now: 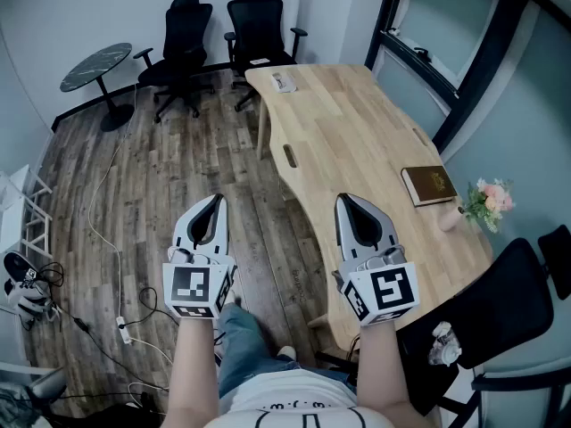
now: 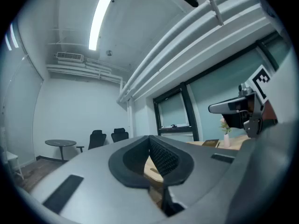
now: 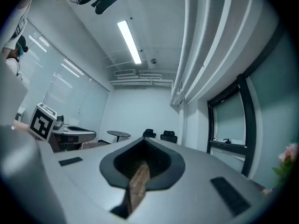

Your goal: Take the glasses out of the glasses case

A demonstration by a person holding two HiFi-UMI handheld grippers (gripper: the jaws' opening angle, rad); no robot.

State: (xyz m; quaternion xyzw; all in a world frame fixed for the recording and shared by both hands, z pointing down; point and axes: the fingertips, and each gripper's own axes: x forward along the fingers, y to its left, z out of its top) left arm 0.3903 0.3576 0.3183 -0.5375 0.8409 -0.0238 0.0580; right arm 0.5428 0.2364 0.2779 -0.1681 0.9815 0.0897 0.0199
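Observation:
A brown, book-shaped case (image 1: 428,185) lies shut near the right edge of the light wooden table (image 1: 357,132); no glasses show in any view. My left gripper (image 1: 216,201) hangs level over the wooden floor, left of the table, with its jaws together and nothing between them. My right gripper (image 1: 343,201) is held level above the table's near edge, well short of the case, also shut and empty. In the left gripper view the jaws (image 2: 150,139) meet at the tip, and the right gripper (image 2: 233,107) shows off to the right. The right gripper view shows closed jaws (image 3: 143,140).
A small vase of pink flowers (image 1: 486,205) stands just right of the case. A small paper item (image 1: 284,81) lies at the table's far end. Two black office chairs (image 1: 223,38) and a round dark table (image 1: 96,66) stand at the back. Cables (image 1: 120,319) trail over the floor; another black chair (image 1: 500,310) is at lower right.

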